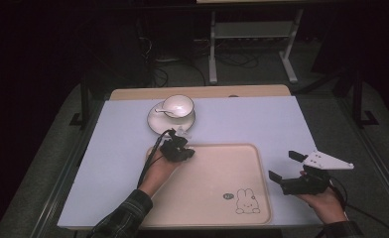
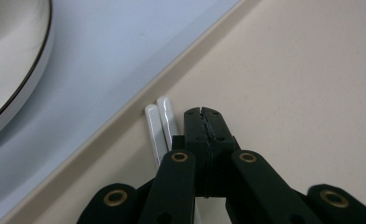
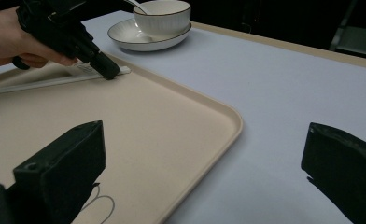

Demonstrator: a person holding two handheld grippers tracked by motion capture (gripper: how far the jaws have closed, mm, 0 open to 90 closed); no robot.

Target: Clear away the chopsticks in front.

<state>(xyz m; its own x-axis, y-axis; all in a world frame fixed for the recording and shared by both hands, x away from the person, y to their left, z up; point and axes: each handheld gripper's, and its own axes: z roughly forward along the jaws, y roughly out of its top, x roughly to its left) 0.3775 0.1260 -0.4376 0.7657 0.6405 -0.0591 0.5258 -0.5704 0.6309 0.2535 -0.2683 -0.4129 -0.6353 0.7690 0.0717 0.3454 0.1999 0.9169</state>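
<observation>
A beige tray (image 1: 217,171) lies on the pale table cover (image 1: 262,121). Just inside its far left rim lies a pair of white chopsticks (image 2: 160,123) (image 3: 55,81). My left gripper (image 1: 186,150) (image 2: 203,120) (image 3: 107,70) points down at that corner, its jaws pressed together with nothing between them, and the chopstick ends lie right beside its tip. Right of the tray, a hand holds my right gripper (image 1: 283,165) (image 3: 204,128) with its jaws wide apart and empty.
Beyond the tray's far left corner, a white bowl (image 1: 178,105) (image 3: 162,16) with a spoon (image 1: 162,112) in it stands on a white saucer (image 1: 158,121) (image 2: 13,60). A rabbit drawing (image 1: 246,202) marks the tray's near right corner. A metal stand (image 1: 252,34) is behind the table.
</observation>
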